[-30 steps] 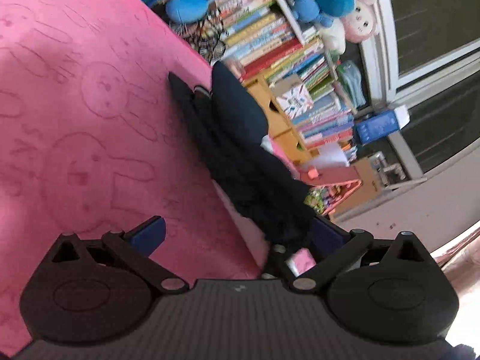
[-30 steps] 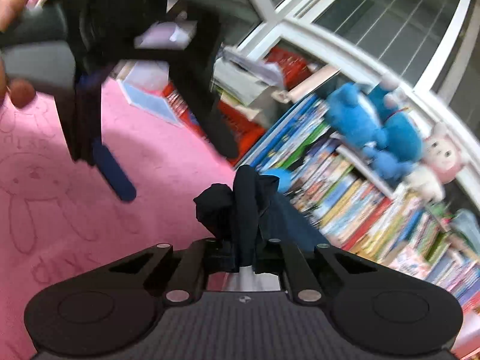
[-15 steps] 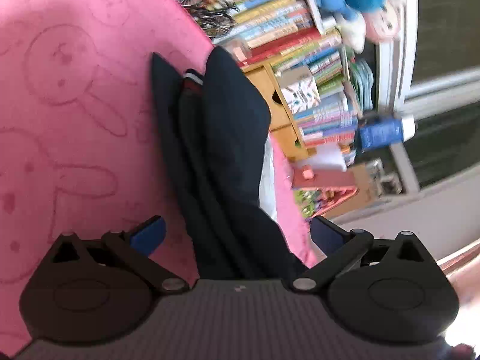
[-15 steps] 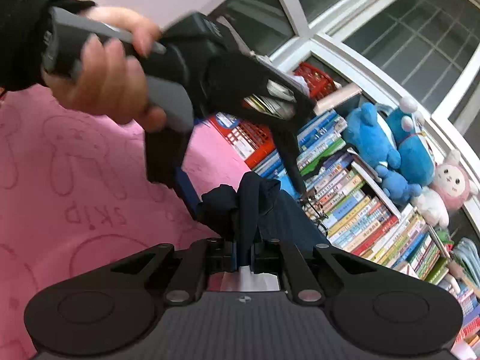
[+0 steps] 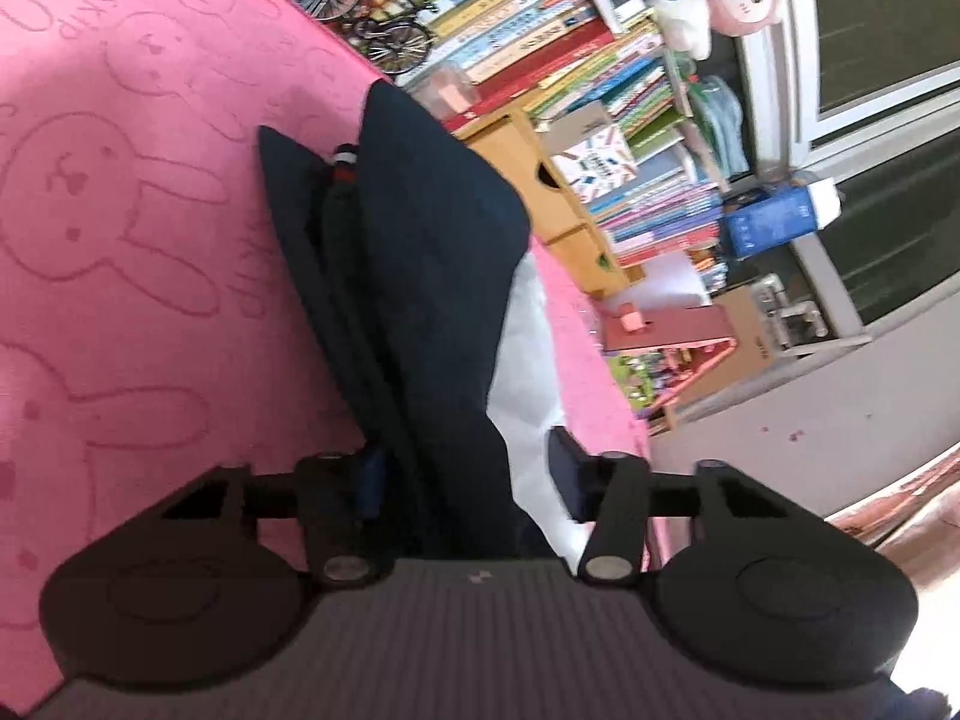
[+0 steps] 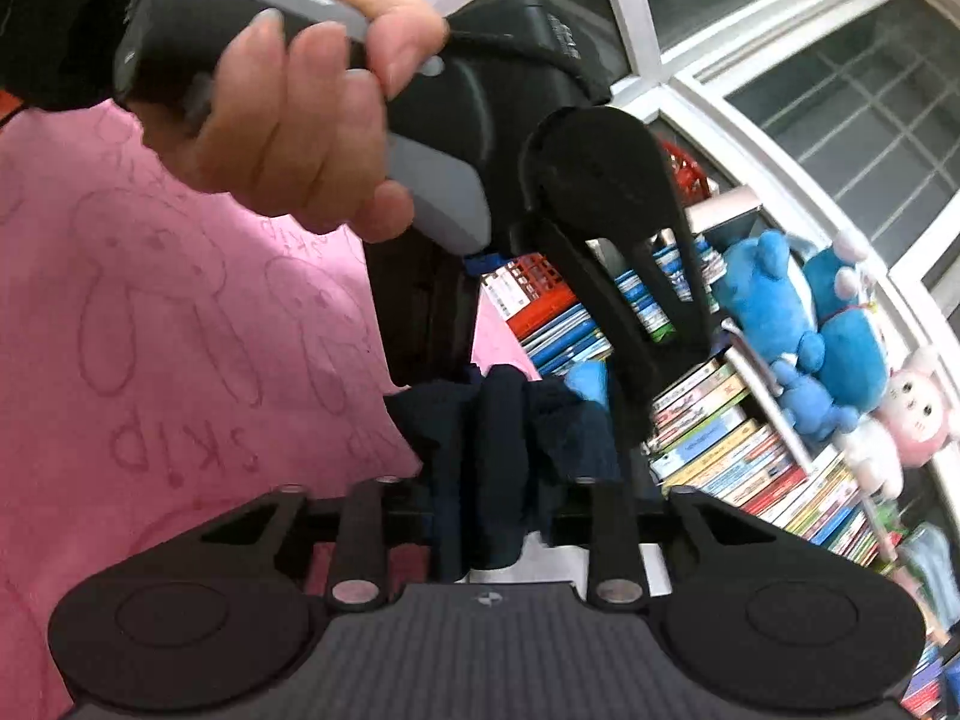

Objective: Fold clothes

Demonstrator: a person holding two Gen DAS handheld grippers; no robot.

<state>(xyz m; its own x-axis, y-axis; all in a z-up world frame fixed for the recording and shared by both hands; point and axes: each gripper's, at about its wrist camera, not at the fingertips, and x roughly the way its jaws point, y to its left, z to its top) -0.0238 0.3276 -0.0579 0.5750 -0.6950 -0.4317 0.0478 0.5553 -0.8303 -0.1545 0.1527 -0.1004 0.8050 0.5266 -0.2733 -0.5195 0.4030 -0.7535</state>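
Dark navy folded garment (image 5: 420, 276) lies in long creased layers on the pink rabbit-print blanket (image 5: 120, 240), a striped trim showing at one fold. I see my left gripper (image 5: 468, 480) closing around its near end. Right gripper (image 6: 486, 516) is opening, bunched navy cloth between its jaws.

Bright window daylight, soft blur throughout, strong fisheye bending at edges.

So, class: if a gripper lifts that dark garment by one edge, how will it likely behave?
Probably floppy: the dark garment lies in soft folds on the pink blanket and bunches between the right gripper, whose jaws are opening. It likely drapes and unfolds rather than holding shape. It seems light and unlikely to slide.
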